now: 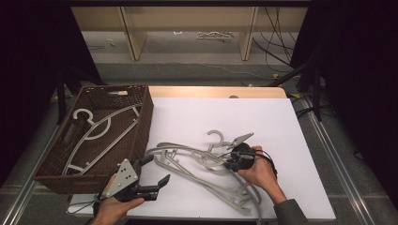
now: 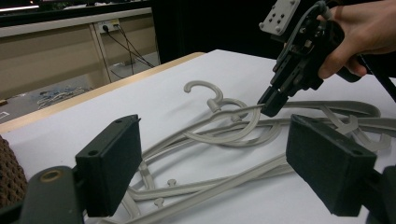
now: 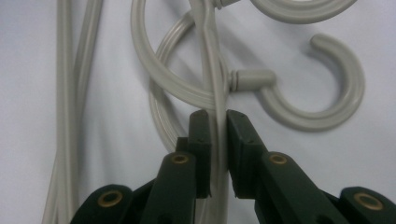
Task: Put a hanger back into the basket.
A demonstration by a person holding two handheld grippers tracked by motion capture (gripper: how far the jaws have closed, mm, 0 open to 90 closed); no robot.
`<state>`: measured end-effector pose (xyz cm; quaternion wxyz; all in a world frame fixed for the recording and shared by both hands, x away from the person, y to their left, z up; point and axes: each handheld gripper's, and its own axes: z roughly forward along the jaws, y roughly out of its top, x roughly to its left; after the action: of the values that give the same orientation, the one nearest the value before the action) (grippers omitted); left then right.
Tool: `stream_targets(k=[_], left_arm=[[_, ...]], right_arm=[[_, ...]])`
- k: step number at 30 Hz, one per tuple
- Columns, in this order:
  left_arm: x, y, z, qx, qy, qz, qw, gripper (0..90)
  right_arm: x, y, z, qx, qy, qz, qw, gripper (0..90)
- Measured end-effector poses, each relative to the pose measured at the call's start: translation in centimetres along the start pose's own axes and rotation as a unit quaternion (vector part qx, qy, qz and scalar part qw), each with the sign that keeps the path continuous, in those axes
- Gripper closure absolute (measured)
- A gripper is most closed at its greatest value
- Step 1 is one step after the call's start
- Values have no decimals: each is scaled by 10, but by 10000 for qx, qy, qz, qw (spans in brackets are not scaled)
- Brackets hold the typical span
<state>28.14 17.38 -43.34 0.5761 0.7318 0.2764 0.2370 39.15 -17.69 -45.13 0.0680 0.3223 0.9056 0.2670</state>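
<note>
Right tongs pinching a hanger bar in the tabletop pile. Left tongs spread, empty, just beside the basket.

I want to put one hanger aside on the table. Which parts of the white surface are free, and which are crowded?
Free: the far part of the white table, between the basket and the right edge, and the strip right of the right gripper. Crowded: the middle and near part, where the pile of hangers lies tangled. The left gripper hovers open at the near left corner.
</note>
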Motion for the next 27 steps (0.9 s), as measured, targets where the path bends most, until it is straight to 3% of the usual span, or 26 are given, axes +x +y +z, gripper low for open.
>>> stream_targets(k=[8,16,20,21,24,27], left_arm=[[1,0,0,6,0,3,10000,182],[-1,1,0,10,16,92,10000,188],[-2,3,2,-30,43,40,10000,191],[-4,4,5,-50,32,15,10000,197],[-8,9,13,-39,32,232,9997,199],[-11,17,26,-16,131,293,9995,214]], right_arm=[[7,3,-14,-120,-95,-295,9994,823],[11,2,-32,-227,-402,-603,9971,823],[14,1,-45,-414,-472,-586,9963,823],[13,1,-48,-467,-394,-678,9958,823],[16,1,-56,-634,-373,-804,9940,825],[19,3,-64,-596,-396,-896,9934,826]])
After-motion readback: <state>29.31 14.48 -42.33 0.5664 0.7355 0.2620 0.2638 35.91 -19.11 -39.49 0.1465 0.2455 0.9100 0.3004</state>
